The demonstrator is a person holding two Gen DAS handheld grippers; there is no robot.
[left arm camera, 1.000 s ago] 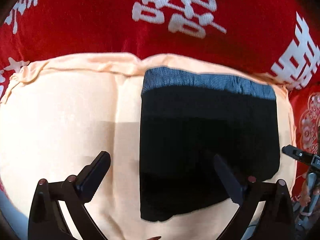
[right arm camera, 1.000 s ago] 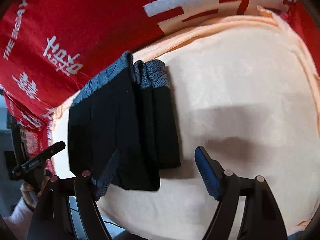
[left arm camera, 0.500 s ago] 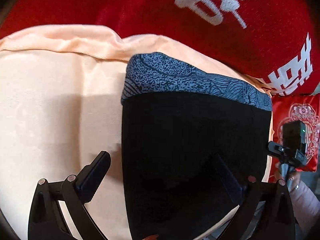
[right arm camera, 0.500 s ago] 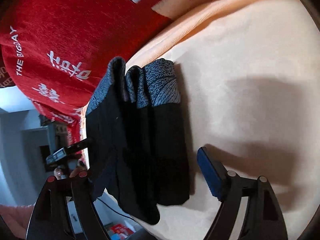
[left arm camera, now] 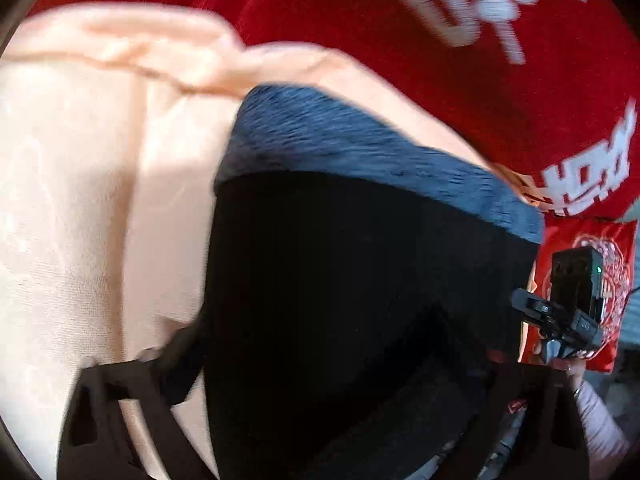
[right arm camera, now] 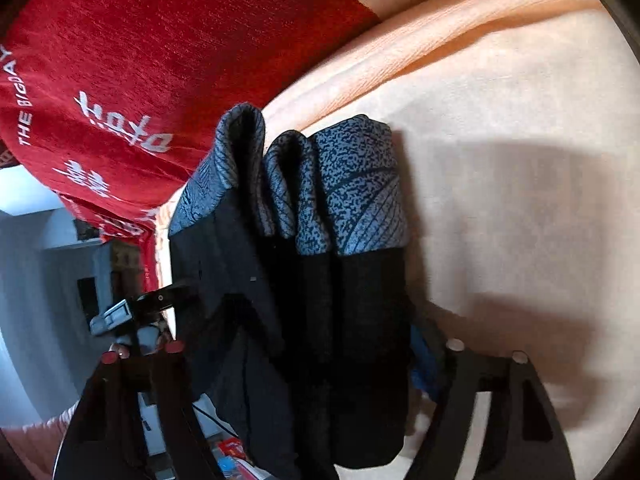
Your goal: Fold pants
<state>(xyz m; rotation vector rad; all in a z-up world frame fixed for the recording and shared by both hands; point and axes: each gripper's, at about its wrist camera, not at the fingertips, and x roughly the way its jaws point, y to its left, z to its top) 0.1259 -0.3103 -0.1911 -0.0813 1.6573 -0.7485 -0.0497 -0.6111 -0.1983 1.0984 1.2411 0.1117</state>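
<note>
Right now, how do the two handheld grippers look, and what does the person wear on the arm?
Both are black plastic. The right gripper has triangular cut-out finger arms with small round studs, red on one side and pale on the other, and a blue ribbed pad. The left gripper has the same black cut-out arms. In the left view, a black box with a green light sits on the right gripper, above a pale pink sleeve.

a peach cloth (right arm camera: 520,128) covers the surface, creased along its far edge, beneath a red blanket (right arm camera: 168,44) with white lettering. a small red embroidered cushion (left arm camera: 616,248) sits beside it; grey walls (right arm camera: 36,280) show beyond.
</note>
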